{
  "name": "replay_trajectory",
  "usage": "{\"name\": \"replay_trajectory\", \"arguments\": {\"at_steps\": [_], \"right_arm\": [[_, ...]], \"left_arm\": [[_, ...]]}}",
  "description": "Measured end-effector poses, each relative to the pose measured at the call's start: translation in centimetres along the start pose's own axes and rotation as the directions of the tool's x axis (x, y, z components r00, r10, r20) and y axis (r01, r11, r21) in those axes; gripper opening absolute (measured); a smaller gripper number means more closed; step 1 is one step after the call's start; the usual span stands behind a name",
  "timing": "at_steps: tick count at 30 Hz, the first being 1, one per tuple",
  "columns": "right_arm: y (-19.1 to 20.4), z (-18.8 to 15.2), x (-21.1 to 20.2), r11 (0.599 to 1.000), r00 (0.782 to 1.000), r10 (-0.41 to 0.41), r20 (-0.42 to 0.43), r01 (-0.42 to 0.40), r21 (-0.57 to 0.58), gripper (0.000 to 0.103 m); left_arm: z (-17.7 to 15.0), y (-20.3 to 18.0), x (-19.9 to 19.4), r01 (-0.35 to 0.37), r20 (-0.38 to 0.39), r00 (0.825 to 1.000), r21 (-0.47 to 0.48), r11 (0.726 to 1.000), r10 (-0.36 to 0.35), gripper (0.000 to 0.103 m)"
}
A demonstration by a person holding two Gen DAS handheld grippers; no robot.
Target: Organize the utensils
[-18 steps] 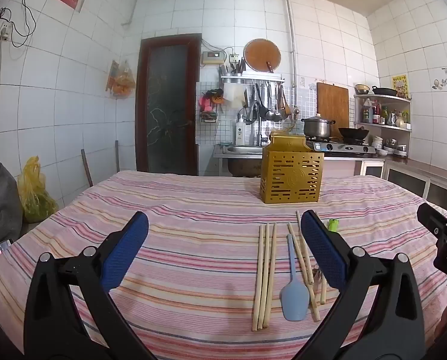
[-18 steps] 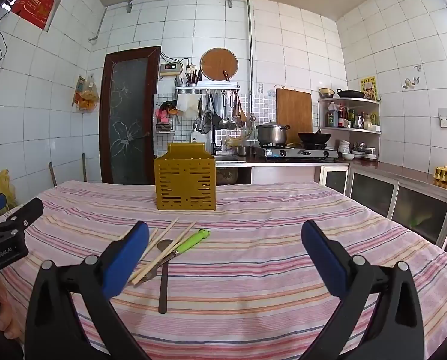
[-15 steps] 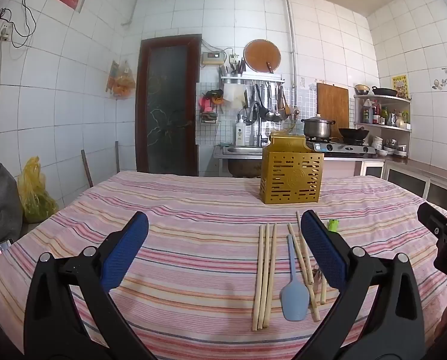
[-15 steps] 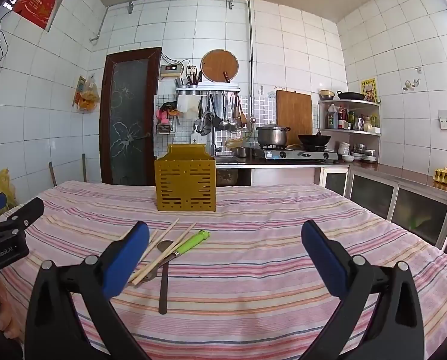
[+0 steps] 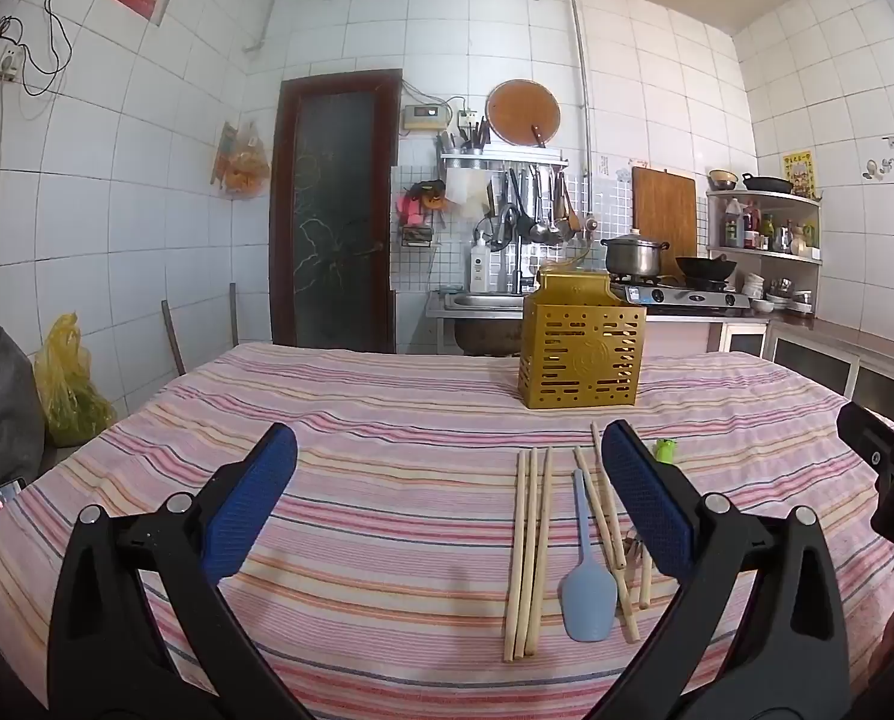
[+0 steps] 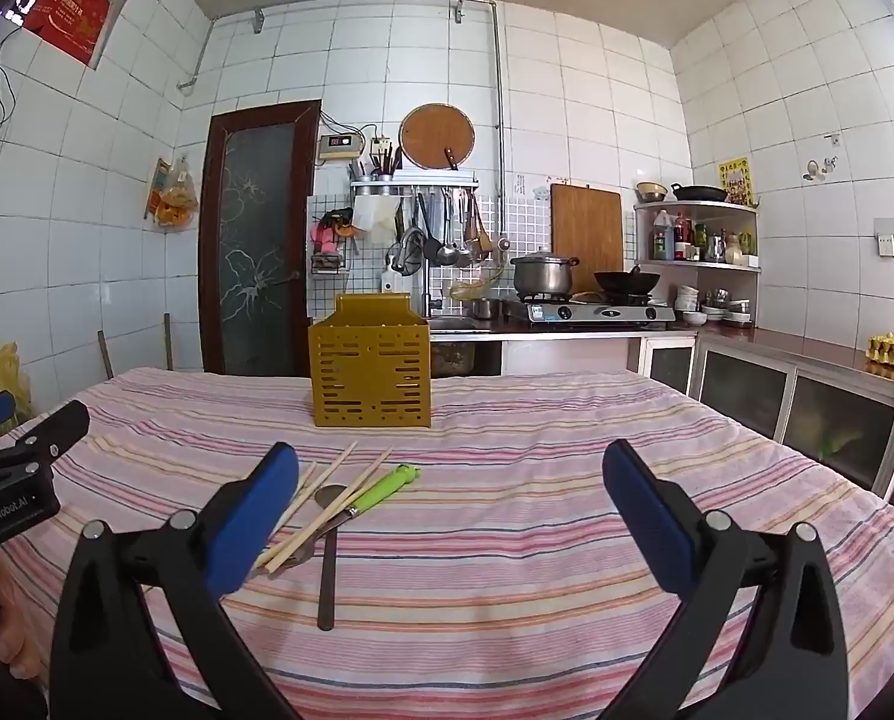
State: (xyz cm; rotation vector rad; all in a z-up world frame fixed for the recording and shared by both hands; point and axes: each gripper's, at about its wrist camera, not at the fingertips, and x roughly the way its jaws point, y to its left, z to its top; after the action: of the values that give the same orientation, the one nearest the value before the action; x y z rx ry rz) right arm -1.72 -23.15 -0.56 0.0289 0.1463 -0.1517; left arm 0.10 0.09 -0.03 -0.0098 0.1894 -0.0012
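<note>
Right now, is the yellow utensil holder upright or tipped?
Upright. The yellow utensil holder stands flat on the striped tablecloth, opening upward. Contents cannot tell.

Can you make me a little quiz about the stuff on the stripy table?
1. True or false: the three chopsticks lying side by side are already inside the yellow holder.
2. What colour is the spatula beside them?
A. blue
B. red
C. black
3. Fill the gap: the left gripper and the right gripper are both ____ and hold nothing.

Key: 1 false, they lie on the tablecloth in front of it; 2 A; 3 open.
</note>
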Motion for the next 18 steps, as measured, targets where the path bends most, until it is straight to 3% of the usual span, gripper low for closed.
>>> {"name": "replay_trajectory", "arguments": {"at_steps": [18], "right_arm": [[-0.01,0.18,-0.37,1.000,1.000,0.001,0.000,-0.001,0.004,0.099]], "left_arm": [[0.02,-0.47,-0.27,0.001,0.001,1.000,0.001,1.000,-0.001,0.098]]}}
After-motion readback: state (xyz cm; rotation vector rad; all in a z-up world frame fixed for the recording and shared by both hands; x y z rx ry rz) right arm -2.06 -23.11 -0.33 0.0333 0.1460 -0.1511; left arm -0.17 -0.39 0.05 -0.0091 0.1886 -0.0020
